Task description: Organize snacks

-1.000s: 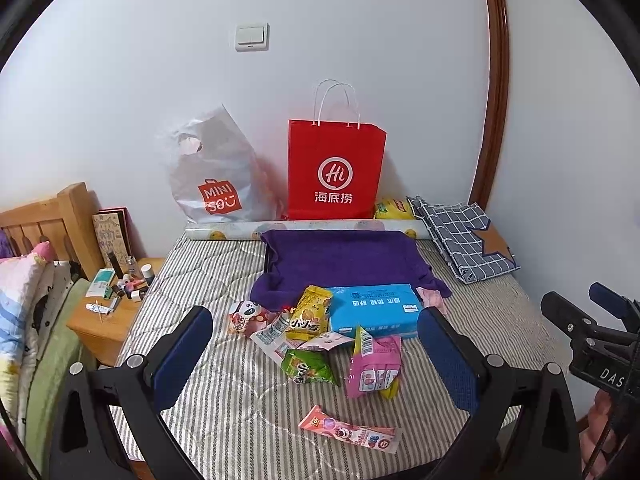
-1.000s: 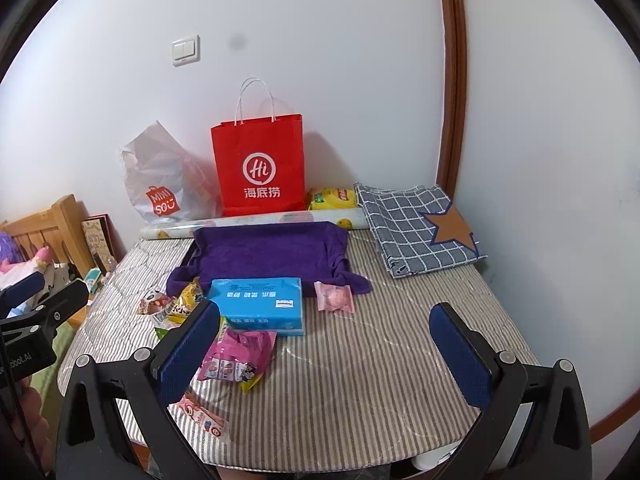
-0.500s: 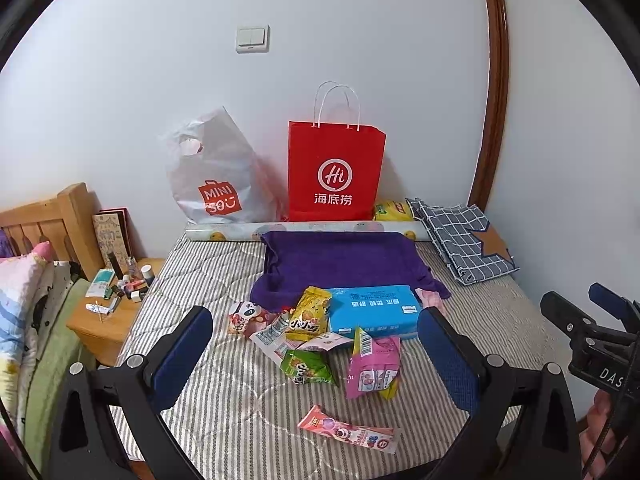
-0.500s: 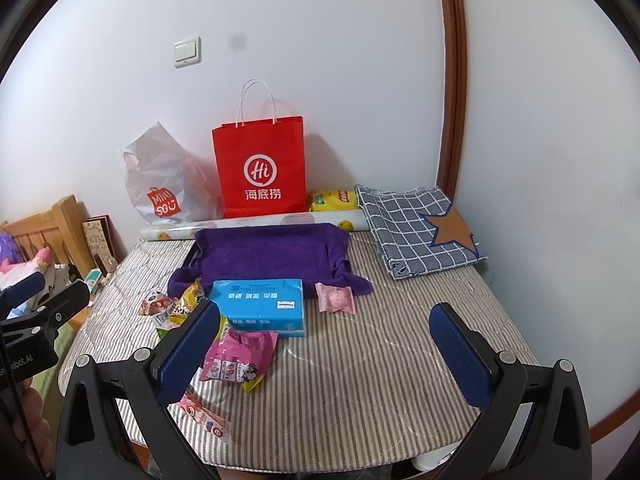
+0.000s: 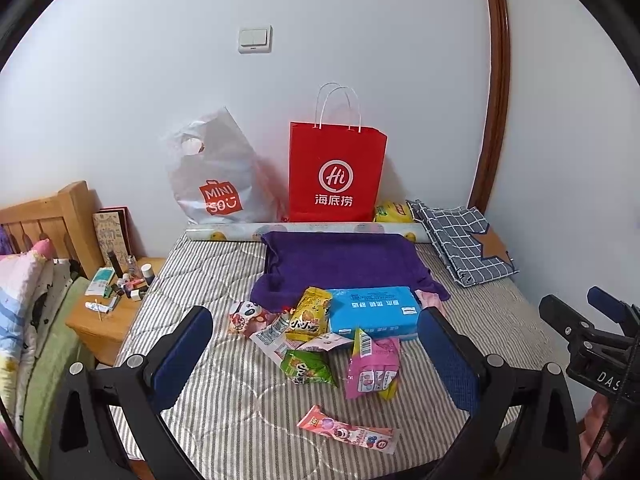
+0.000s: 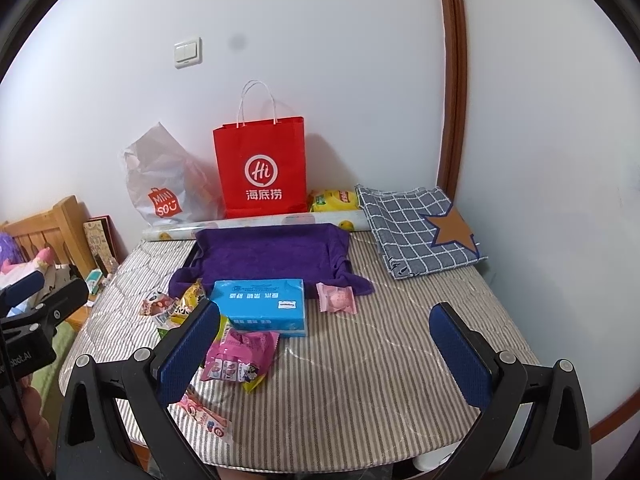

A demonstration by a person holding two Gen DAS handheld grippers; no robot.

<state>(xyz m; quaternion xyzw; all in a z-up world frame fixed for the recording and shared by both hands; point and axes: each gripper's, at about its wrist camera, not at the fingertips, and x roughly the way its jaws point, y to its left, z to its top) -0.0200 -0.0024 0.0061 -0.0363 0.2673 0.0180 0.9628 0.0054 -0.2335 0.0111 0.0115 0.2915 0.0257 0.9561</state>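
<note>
Almost nothing has moved since the earlier frames: both views sit a touch lower on the wall, and the snacks lie where they did. The snacks cluster on the striped bed, between and beyond the left gripper, whose jaws are spread wide and hold nothing. A blue box lies flat in front of a purple towel. Just left of it are a yellow packet and a small white packet; nearer the jaws lie a green packet, a pink bag and a long pink stick pack. The right gripper is also spread wide and empty, over bare bedding, with the pink bag beside its left finger. A pink candy lies right of the box. A red bag stands at the wall.
</note>
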